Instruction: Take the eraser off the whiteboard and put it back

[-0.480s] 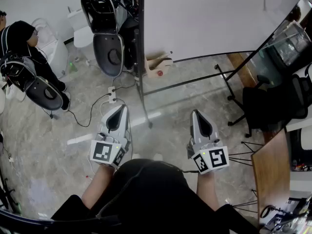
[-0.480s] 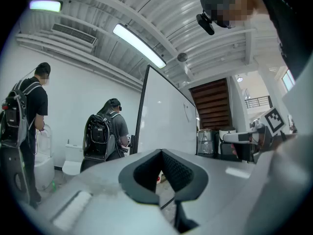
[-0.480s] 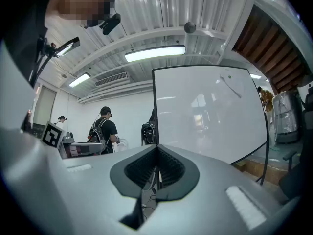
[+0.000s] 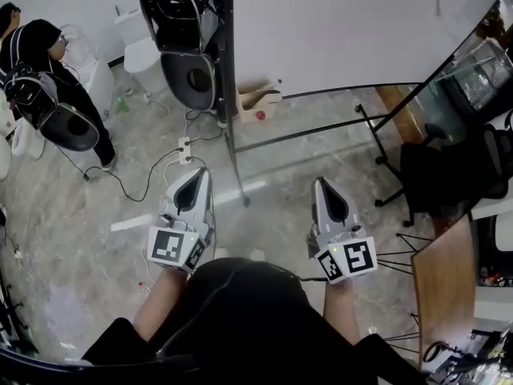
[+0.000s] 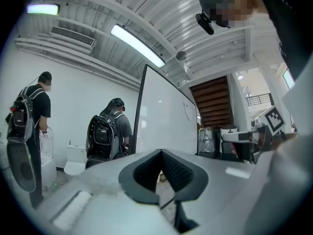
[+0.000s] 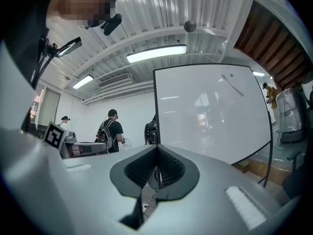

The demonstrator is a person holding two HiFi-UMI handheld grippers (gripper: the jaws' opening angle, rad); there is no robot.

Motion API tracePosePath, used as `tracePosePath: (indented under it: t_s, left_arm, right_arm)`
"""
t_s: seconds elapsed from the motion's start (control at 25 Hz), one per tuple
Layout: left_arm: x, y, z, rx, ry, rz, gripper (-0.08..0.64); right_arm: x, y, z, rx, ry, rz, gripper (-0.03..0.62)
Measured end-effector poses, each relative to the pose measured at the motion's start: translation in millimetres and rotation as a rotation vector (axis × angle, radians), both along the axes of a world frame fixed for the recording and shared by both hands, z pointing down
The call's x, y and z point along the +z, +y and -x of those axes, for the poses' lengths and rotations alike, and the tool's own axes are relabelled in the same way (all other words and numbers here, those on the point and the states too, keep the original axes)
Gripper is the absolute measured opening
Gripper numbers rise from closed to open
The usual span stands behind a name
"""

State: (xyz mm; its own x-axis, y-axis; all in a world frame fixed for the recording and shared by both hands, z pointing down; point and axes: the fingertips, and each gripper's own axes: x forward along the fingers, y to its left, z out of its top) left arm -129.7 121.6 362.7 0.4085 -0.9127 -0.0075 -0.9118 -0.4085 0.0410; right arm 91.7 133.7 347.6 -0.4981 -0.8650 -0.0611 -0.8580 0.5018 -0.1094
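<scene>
With my left gripper (image 4: 199, 176) and right gripper (image 4: 321, 184) both closed on nothing, well short of the whiteboard (image 4: 337, 30), whose eraser I cannot pick out, I should step closer, find it, then open one gripper.

My left claw (image 4: 195, 179) and right claw (image 4: 322, 187) are side by side in front of me. The whiteboard (image 4: 345, 30) stands ahead of them. A box (image 4: 258, 101) sits on the floor (image 4: 280, 167) under its left end. A chair (image 4: 449, 171) is to the right, and a person (image 4: 48, 62) is far left.
</scene>
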Motion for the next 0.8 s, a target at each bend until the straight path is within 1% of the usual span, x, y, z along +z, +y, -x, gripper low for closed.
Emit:
tracePosePath:
  t_s: [0.24, 0.44, 0.64, 0.8]
  left_arm:
    - [5, 1, -13, -0.001, 0.035, -0.009, 0.005]
    - [14, 5, -24, 0.005, 0.007, 0.028, 0.005]
    - [15, -2, -21, 0.010, 0.013, 0.044, 0.005]
    - [16, -18, -23, 0.012, 0.015, 0.052, 0.005]
  right_arm:
    - [5, -4, -17, 0.003, -0.029, 0.005, 0.009]
    - [11, -5, -30, 0.001, -0.045, 0.019, 0.009]
    - [11, -15, -27, -0.004, -0.069, 0.041, 0.009]
    - [13, -31, -27, -0.010, -0.063, 0.059, 0.009]
